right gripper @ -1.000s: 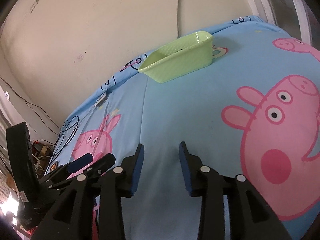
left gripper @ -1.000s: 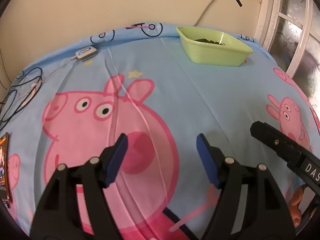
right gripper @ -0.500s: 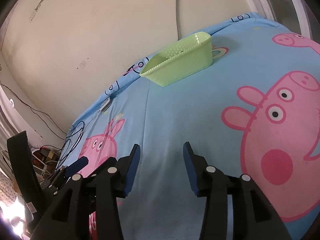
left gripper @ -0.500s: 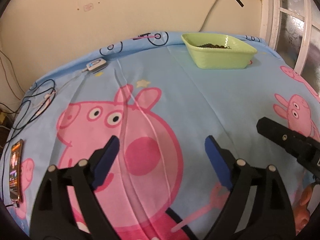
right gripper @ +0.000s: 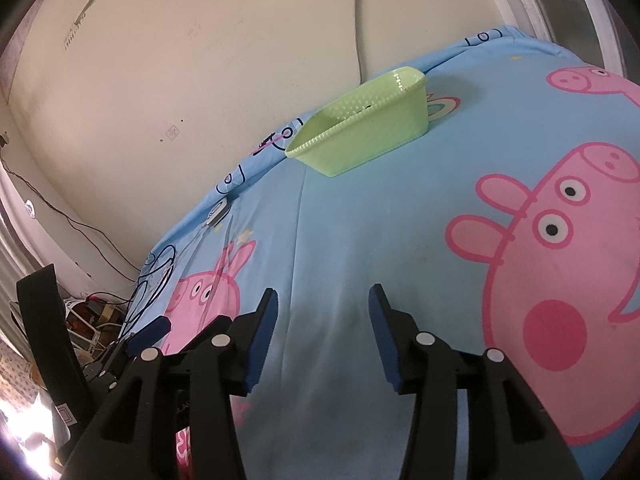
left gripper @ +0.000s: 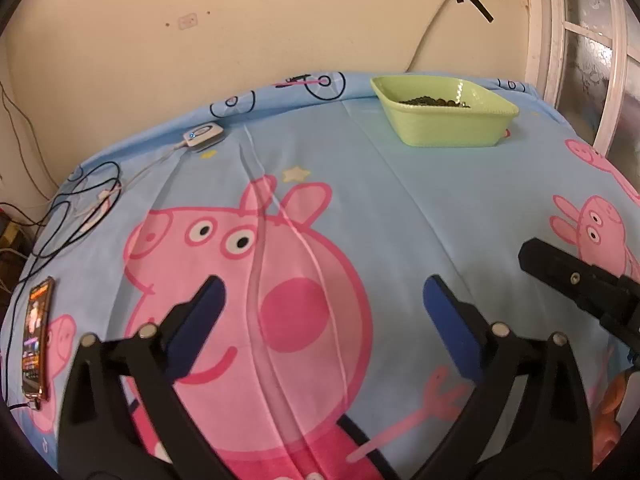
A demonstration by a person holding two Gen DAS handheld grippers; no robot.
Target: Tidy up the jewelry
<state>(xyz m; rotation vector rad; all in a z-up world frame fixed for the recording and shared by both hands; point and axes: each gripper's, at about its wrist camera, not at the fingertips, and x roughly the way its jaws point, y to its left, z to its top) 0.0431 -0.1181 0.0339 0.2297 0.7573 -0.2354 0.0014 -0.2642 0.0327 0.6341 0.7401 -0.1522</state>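
Note:
A light green basket stands at the far edge of the bed, with dark beaded jewelry lying inside it. In the right wrist view the same basket shows only its outer wall. My left gripper hovers over the pink pig print, its jaws opening wide with nothing between them. My right gripper hangs over bare blue sheet, its jaws opening too and holding nothing. Each gripper shows at the edge of the other's view: the right gripper, the left gripper.
A blue cartoon-pig sheet covers the bed. A phone lies at the left edge, with black cables and a small white device behind it. A wall runs along the far side and a window frame stands at right.
Both grippers' jaws have spread wider, the left one much more. The left view has tilted up a little, showing more wall and the phone.

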